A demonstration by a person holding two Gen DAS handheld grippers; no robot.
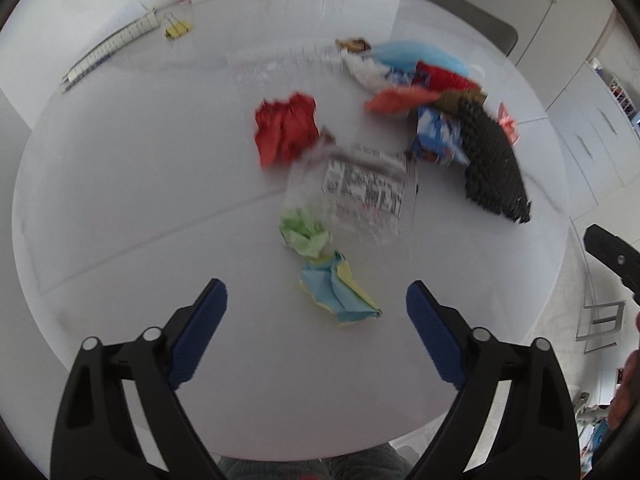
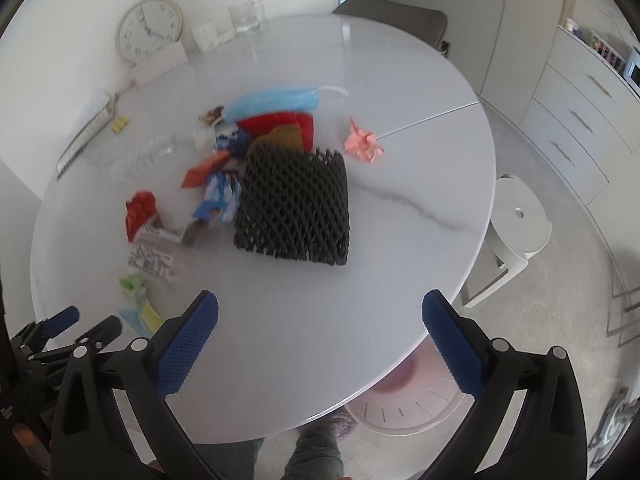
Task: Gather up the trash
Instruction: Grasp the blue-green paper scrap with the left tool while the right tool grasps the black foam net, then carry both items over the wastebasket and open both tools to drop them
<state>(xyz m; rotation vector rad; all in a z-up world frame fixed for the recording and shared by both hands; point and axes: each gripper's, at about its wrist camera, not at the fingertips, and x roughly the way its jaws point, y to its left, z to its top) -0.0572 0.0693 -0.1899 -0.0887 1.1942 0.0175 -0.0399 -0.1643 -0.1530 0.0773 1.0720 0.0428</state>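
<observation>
Both the left gripper [image 1: 316,308] and right gripper [image 2: 320,316] hover with jaws apart, gripping nothing. Ahead of the left jaws lies a blue-yellow paper scrap [image 1: 340,294]; a black mesh sleeve [image 2: 294,204] lies beyond the right jaws on the worktop [image 2: 400,240]. Below the worktop's edge stands a pale bin [image 2: 404,410], contents unclear

I see a round white marble table [image 2: 400,208]. On it lie a black mesh sleeve [image 2: 294,206], a blue face mask [image 2: 276,100], red crumpled paper [image 1: 286,128], green crumpled paper [image 1: 306,234], a pink paper scrap [image 2: 362,142], a clear printed wrapper [image 1: 360,190] and a clock [image 2: 149,30] at the far edge.
</observation>
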